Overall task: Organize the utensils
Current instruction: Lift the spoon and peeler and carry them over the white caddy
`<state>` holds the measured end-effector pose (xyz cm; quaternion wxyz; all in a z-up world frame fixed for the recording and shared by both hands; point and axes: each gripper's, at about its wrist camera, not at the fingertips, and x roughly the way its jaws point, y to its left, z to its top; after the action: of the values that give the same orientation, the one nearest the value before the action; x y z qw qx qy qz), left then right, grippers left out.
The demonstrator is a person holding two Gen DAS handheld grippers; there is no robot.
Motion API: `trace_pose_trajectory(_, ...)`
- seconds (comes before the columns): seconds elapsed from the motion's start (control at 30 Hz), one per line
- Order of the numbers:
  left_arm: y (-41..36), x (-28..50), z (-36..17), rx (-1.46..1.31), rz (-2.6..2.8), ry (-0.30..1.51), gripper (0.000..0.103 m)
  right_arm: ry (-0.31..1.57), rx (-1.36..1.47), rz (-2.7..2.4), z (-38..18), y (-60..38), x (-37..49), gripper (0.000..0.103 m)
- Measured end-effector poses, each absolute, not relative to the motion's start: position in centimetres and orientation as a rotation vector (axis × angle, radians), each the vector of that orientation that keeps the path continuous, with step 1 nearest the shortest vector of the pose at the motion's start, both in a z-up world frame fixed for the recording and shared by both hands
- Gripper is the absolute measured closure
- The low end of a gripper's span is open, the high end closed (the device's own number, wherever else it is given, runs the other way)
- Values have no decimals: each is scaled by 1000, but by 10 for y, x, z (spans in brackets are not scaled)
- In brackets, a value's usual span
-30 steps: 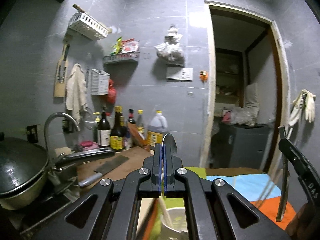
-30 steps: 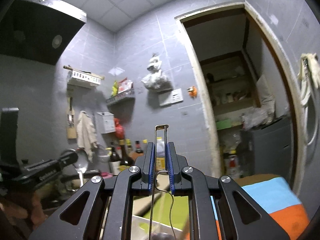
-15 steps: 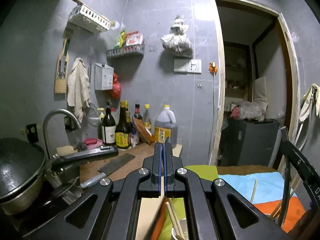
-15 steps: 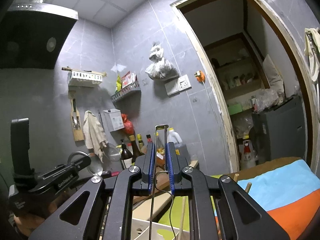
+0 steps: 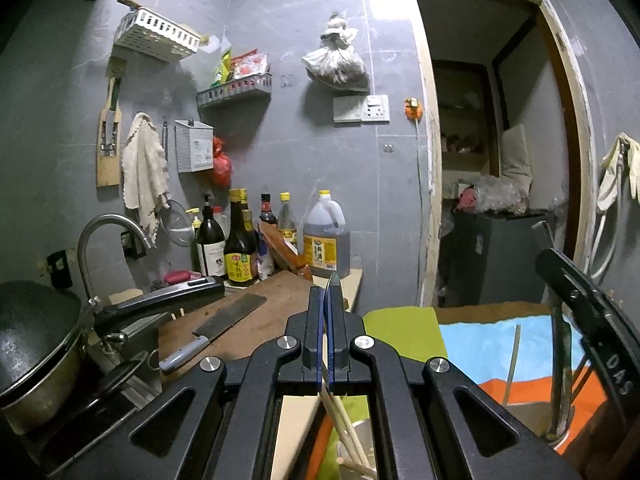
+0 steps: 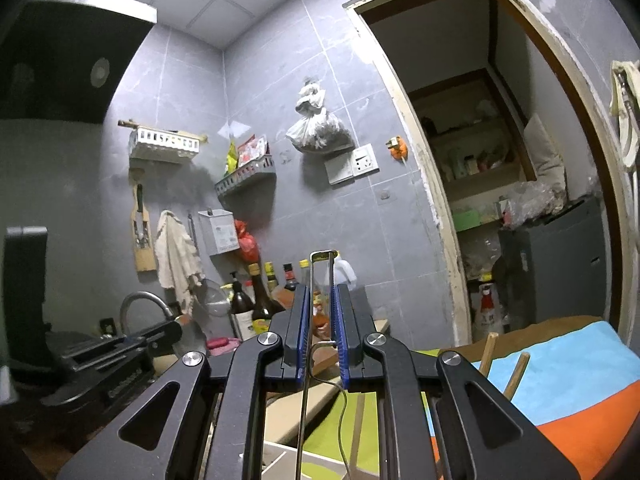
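The left gripper (image 5: 327, 300) is clamped on a thin metal utensil (image 5: 333, 280) whose tip points to 12 o'clock. The right gripper (image 6: 322, 320) pinches a wire-loop utensil (image 6: 321, 258), its long axis also running 12 to 6. A cup (image 5: 356, 452) holding chopsticks (image 5: 340, 424) lies at 6 o'clock beneath the left gripper, probably the nearer arm. Only the right view shows a white tray (image 6: 280, 456) below.

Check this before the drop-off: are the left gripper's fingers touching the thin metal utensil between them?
Touching. The left wrist view shows the left gripper shut on the thin metal utensil, its fingers pressed against the blade with no gap.
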<state>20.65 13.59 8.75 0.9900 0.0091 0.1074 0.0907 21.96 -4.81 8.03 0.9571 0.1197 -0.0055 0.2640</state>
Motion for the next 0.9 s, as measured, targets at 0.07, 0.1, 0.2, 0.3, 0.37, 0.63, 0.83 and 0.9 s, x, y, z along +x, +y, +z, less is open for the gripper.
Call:
trace_pose_trajectory(0.07, 135, 207, 87, 24, 175, 226, 103, -18, 228, 514, 77, -44, 221, 93)
trace_pose_trajectory(0.1, 135, 207, 86, 26, 173, 232, 103, -26, 223, 507, 76, -43, 221, 92)
trace_pose_trajectory(0.2, 136, 207, 87, 27, 172, 240, 103, -36, 230, 504, 75, -42, 222, 92)
trace_pose_trajectory(0.3, 137, 207, 87, 30, 177, 247, 103, -36, 247, 509, 76, -43, 223, 92)
trace_pose_trajectory(0.37, 137, 207, 86, 30, 174, 257, 103, -33, 255, 511, 75, -43, 222, 93)
trace_pose_trajectory(0.63, 134, 211, 80, 31, 157, 293, 103, -6, 245, 517, 68, -42, 225, 93)
trace_pose_trajectory(0.83, 137, 212, 78, 9, 143, 311, 103, -16, 222, 518, 69, -45, 219, 93)
trace_pose_trajectory(0.9, 137, 212, 78, 7, 142, 310, 103, -22, 225, 518, 71, -48, 216, 93)
